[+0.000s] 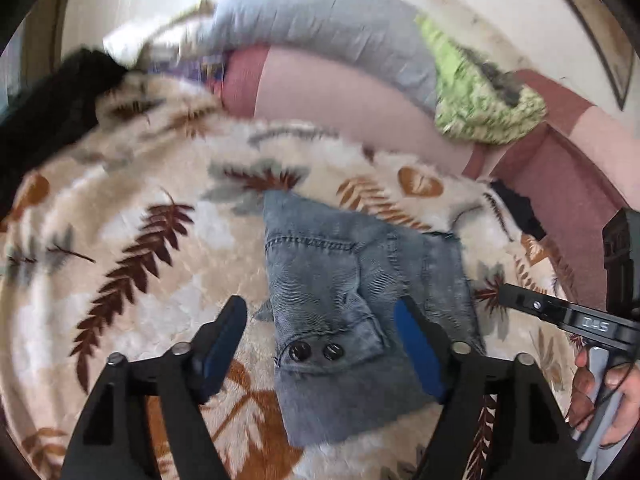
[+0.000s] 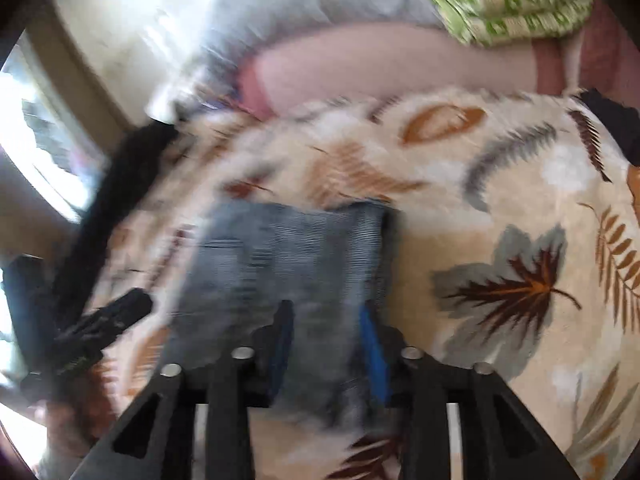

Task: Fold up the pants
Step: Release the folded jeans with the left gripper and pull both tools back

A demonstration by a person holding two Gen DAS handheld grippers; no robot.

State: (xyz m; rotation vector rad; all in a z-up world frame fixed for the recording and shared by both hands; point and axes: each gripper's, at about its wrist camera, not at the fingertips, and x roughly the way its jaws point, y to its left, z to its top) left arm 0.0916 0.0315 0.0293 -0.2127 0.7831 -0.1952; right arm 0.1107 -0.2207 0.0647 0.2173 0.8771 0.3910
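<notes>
Folded denim pants (image 1: 360,300) lie on a leaf-patterned fleece blanket (image 1: 132,216), two dark snaps (image 1: 316,351) showing on the near flap. In the left wrist view, the left claw (image 1: 320,344) straddles the bundle with its jaws released — the left finger (image 1: 224,344) is over the blanket just beside the denim, the blue-padded right finger over the cloth — and nothing is gripped. At the right edge of that view, a hand (image 1: 600,396) holds the other tool.

The right wrist view is blurred by motion. There the right claw (image 2: 328,344) sits over the pants (image 2: 288,256) with its jaws parted, both blue pads (image 2: 374,356) over the denim; no pinch on the fabric can be made out. Behind the blanket are a pink cushion (image 2: 380,60), grey cloth (image 1: 320,12) and a green patterned bundle (image 1: 476,96).
</notes>
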